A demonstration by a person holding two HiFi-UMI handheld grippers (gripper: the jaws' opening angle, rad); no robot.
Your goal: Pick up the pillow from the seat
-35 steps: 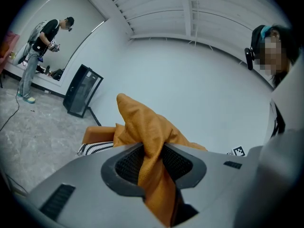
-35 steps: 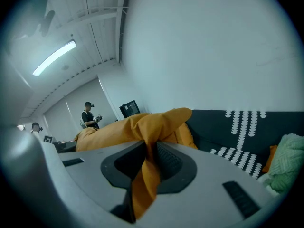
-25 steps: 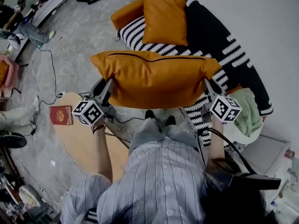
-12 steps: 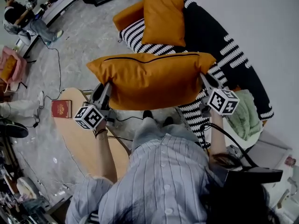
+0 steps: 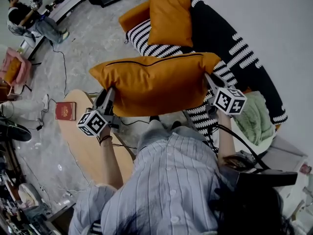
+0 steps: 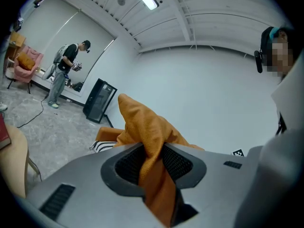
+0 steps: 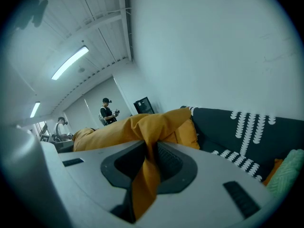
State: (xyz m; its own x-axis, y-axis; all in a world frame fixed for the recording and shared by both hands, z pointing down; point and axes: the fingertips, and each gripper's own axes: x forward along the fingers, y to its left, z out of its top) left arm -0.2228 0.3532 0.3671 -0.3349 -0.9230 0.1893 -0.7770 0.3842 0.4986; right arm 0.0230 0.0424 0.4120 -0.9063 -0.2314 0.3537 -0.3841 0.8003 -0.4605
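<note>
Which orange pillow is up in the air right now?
The large pillow nearest the person: the left tool and right tool pinch its ends. The other two pillows sit on the sofa.

A striped sofa [image 5: 240, 53] with an orange cushion [image 5: 171, 18] blocks ahead of the right hand-held gripper [image 5: 208, 78]; open floor [image 5: 90, 38] lies beyond the left hand-held gripper [image 5: 109, 91].

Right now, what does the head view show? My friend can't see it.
A person in a striped shirt holds a big orange pillow up in the air, with the left gripper and right gripper each pinching one end. Beyond it, another orange pillow rests on a black-and-white sofa.
</note>
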